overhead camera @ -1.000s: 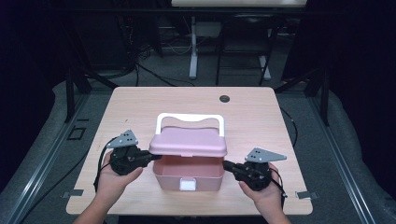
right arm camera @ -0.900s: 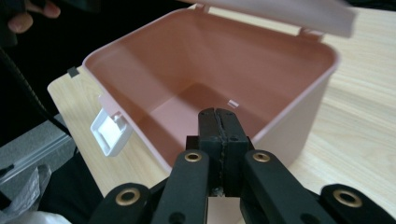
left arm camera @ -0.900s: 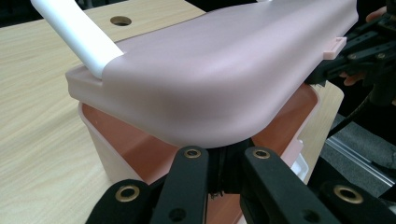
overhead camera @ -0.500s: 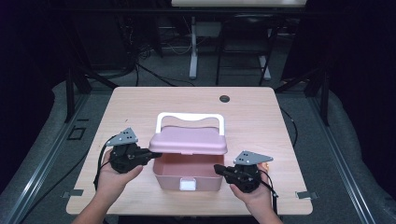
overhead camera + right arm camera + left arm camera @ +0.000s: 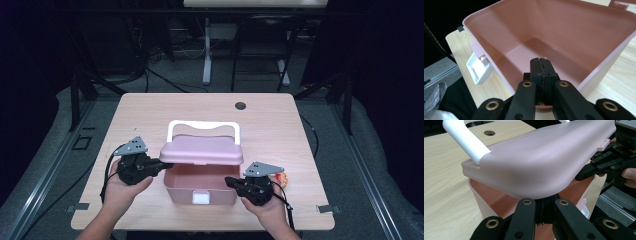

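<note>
Wood-look table [image 5: 150,110] under both grippers, bare for the most part. Round black cable hole [image 5: 240,106] near its far edge, well ahead of the right gripper [image 5: 227,181] and further off to the right of the left gripper [image 5: 167,164]; seen too in the left gripper view [image 5: 489,132]. Small red/yellow item [image 5: 283,178] just right of the right gripper, partly hidden, can't ID. Metal clips on the near table edge: one [image 5: 76,207] left of & behind the left gripper, one [image 5: 325,208] right of & behind the right gripper. Grey floor [image 5: 350,165] all round. Far beyond both grippers: black cables [image 5: 165,80], white stand leg [image 5: 206,55].
</note>
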{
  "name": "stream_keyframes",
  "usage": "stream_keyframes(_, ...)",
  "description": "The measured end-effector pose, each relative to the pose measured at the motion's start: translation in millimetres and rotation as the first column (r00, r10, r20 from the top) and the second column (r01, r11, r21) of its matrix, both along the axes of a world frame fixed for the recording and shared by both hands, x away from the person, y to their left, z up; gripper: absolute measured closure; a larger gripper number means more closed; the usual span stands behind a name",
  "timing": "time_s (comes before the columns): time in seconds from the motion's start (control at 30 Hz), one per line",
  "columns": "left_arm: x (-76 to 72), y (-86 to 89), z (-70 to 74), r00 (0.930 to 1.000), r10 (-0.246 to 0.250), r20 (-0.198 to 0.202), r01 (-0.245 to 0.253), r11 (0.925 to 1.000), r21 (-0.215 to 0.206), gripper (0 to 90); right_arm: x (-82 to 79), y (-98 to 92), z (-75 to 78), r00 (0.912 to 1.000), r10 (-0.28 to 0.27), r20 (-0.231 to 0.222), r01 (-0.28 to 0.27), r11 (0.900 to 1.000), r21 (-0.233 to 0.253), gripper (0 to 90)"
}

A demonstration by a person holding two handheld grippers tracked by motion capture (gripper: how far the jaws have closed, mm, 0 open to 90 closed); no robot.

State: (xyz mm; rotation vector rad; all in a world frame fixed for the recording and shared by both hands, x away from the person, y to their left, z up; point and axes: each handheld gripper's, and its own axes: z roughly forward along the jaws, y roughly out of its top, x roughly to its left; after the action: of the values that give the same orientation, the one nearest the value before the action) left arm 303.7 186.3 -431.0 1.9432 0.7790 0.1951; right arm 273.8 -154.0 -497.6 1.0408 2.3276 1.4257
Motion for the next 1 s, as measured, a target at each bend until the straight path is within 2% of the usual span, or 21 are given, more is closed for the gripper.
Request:
stream_keyframes(0.83, 1.0, -6.6, 7.6, 0.9998, -0.01, 0.015, 0.01, 0.9999, -0.008, 90.0, -2.7, -11.4, -0.9, 1.0, -0.002, 0.004, 0.002, 1.0, 0.004, 90.0)
stream_keyframes(1.0, 3.1, -7.3, 9.5, 0.9998, 0.004, 0.019, -0.003, 0.9996, -0.026, 90.0, -2.7, -12.1, -1.0, 1.0, -0.002, 0.009, 0.002, 1.0, 0.001, 90.0)
